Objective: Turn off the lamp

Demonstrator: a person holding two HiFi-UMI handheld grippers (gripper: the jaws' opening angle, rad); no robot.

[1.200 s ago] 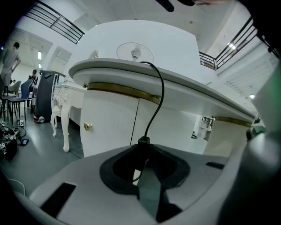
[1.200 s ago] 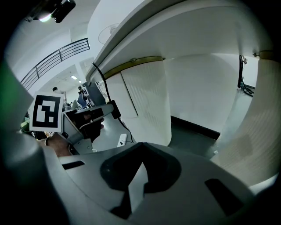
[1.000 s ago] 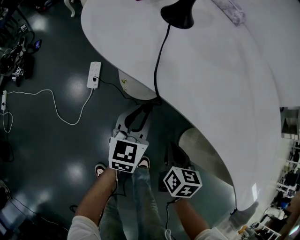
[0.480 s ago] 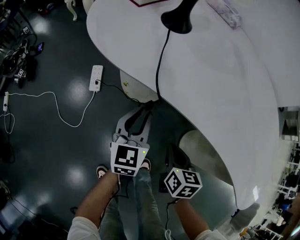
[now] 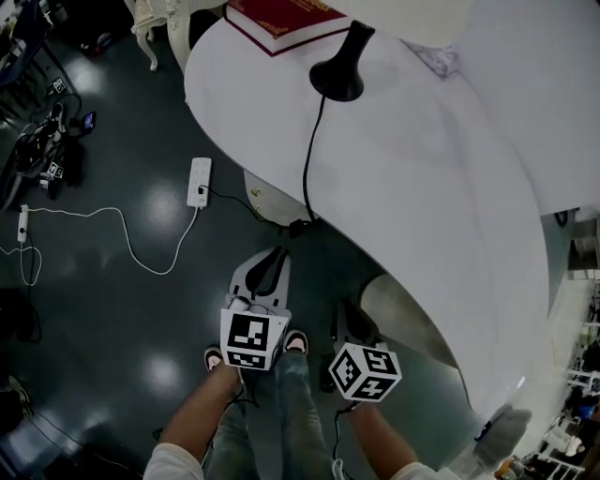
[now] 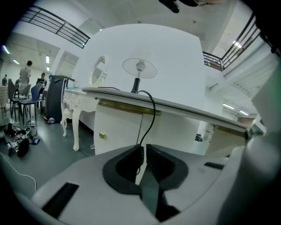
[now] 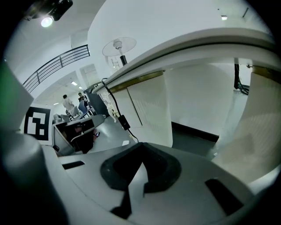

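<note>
The lamp stands on the white table (image 5: 422, 187); its black base (image 5: 337, 80) shows at the top of the head view. Its black cord (image 5: 307, 159) runs to the table edge and hangs down, with an in-line switch (image 7: 124, 121) on it. From below, the left gripper view shows the lampshade (image 6: 139, 70) and the hanging cord (image 6: 151, 110). My left gripper (image 5: 275, 255) is held low in front of the table, short of the cord. Its jaws have just been closing to a narrow slit (image 6: 145, 151) with nothing between them. My right gripper (image 5: 343, 304), beside it under the table edge, is shut and empty.
A red book (image 5: 281, 19) lies by the lamp base. On the dark floor to the left lie a white power strip (image 5: 199, 181) and loose cables (image 5: 122, 230). A drawer front with a brass knob (image 6: 102, 135) faces me. People (image 6: 27, 72) stand by chairs far left.
The head view has tilted up, so the lamp base sits lower in the picture and the red book now shows. Both grippers have risen a little. The left jaws look narrower.
</note>
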